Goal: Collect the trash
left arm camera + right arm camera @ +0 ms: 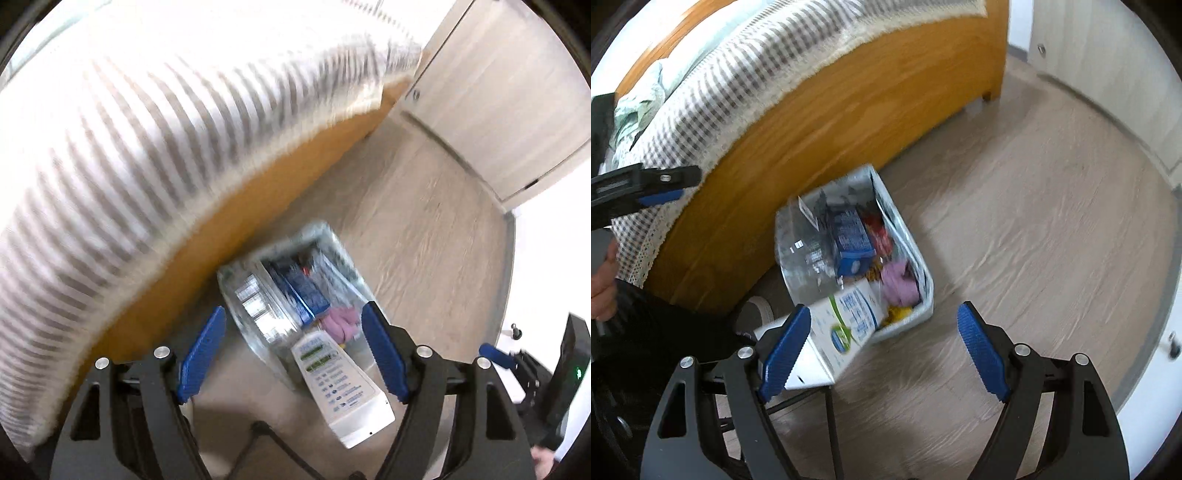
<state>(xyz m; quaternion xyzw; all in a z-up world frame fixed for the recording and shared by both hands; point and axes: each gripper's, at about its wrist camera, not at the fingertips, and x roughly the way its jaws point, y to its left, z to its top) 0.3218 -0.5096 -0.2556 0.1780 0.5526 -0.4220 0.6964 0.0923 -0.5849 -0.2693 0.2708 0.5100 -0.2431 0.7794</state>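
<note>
Down on the wooden floor [1015, 206], hard against the bed's orange side board [827, 125], sat the trash bin [916, 258], a small pale container lined with a clear bag. It looked close to full: a blue box [849, 240] stood on end in the middle of the bin, something red lay behind it, a crumpled pink piece [899, 282] was wedged toward the bin's near corner, and bits of yellow showed beneath. A white carton with green labels [340, 384] leaned over the bin's near rim, its upper end among the rubbish and its base hanging out toward the floor. I judged it only half in, propped that way because the bin had little room left to swallow it.

Above the bin hung the left tool [295, 347], its blue pads spread wide either side of the carton and touching nothing. No gap was closed on the carton, so it seemed let go and lying by its own weight. The right tool [884, 350] hovered just beside the bin on the open-floor side, equally wide and empty; the carton's base only passed behind its left pad without being pinched.

Beyond the bin, the checked bedspread [713, 92] with its lace hem draped over the side board, and pale cupboard doors [491, 99] stood well apart past the foot of the bed. A hand and dark sleeve [646, 317] gripped the left tool's handle on the bed side of the bin.
</note>
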